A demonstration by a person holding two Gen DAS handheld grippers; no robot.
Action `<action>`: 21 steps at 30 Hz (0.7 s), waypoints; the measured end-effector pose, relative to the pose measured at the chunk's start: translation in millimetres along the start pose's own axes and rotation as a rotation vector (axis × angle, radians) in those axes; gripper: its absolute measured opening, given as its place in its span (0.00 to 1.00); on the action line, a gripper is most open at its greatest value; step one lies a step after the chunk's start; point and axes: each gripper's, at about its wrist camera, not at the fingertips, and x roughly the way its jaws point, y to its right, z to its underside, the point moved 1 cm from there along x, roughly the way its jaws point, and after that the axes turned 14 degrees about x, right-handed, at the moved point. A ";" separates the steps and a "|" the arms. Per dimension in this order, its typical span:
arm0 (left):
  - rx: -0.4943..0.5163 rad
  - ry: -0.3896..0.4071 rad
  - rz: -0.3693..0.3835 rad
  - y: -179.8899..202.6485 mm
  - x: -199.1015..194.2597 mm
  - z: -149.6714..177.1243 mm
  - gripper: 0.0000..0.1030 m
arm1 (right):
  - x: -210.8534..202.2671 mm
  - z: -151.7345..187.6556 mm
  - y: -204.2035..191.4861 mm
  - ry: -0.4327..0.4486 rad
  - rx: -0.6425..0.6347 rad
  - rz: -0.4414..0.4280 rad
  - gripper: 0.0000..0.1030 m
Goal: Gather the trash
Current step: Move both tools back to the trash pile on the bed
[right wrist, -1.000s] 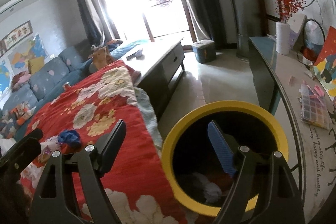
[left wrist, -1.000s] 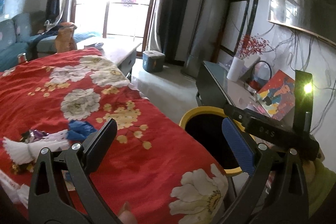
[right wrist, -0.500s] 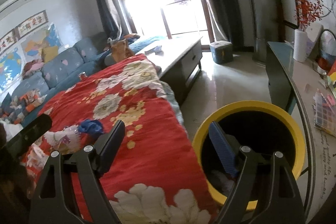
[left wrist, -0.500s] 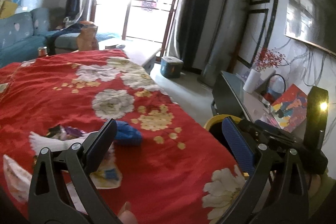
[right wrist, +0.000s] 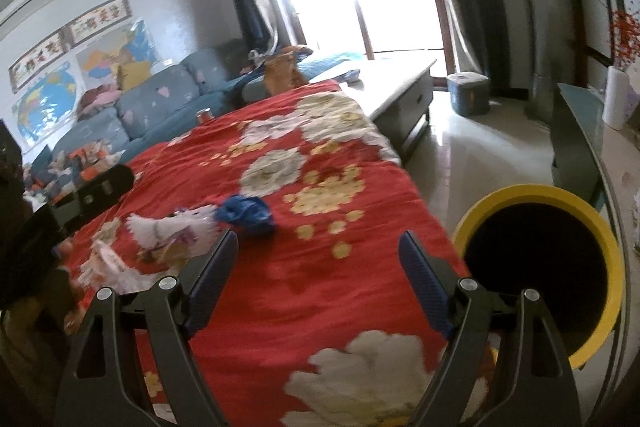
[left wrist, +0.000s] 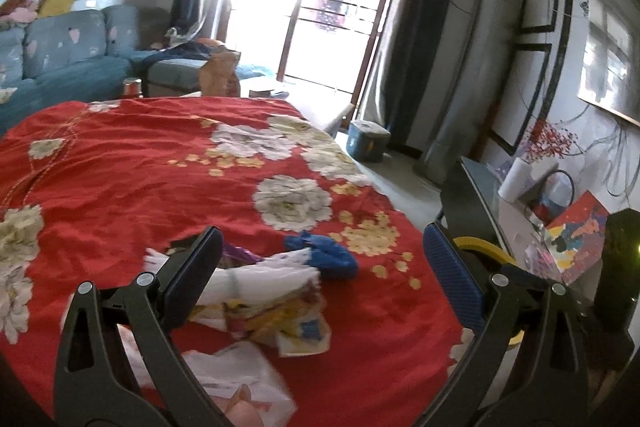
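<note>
Trash lies on a red flowered cloth: a crumpled blue wad, a white plastic bag, colourful wrappers and white paper. My left gripper is open and empty, just above the bag and wrappers. My right gripper is open and empty over the cloth, right of the blue wad and white bag. The yellow-rimmed bin stands off the table's right edge; it also shows in the left wrist view.
A blue sofa stands behind the table, a low white table and blue box beyond it. A glass-topped side desk with a white roll and papers lines the right wall. The left gripper's body shows at left.
Both grippers have swung left from the bin toward the trash on the cloth. The bin has slid to the right edge of both views. Both stay open.
</note>
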 end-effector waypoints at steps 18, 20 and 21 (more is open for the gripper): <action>-0.082 -0.053 -0.097 -81.5 -12.1 4.4 0.89 | 16.5 33.4 -67.2 -0.131 -0.099 -0.145 0.77; -0.091 -0.065 -0.099 -90.5 -12.5 6.3 0.89 | 18.8 37.2 -73.7 -0.151 -0.104 -0.163 0.77; -0.091 -0.075 -0.099 -95.2 -12.6 7.7 0.89 | 20.3 39.1 -76.5 -0.159 -0.106 -0.169 0.77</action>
